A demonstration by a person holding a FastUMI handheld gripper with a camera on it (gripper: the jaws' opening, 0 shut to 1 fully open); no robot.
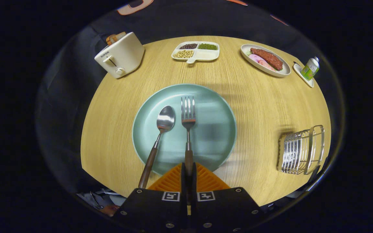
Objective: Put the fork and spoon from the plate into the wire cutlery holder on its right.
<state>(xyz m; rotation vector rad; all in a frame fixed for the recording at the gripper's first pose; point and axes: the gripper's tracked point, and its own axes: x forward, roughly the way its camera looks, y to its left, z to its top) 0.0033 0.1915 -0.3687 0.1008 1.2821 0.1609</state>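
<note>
Tool [188, 174] clamped on fork [188, 121] handle over plate [220, 129]; spoon [160, 136] alongside; holder [301, 150] off right.

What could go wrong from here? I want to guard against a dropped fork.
1. The tongs pinch the fork at the very end of its handle, so the long free end may swing or slip.
2. The spoon lies close beside it on the plate and could get knocked.
3. The holder looks light and might shift on insertion.
</note>
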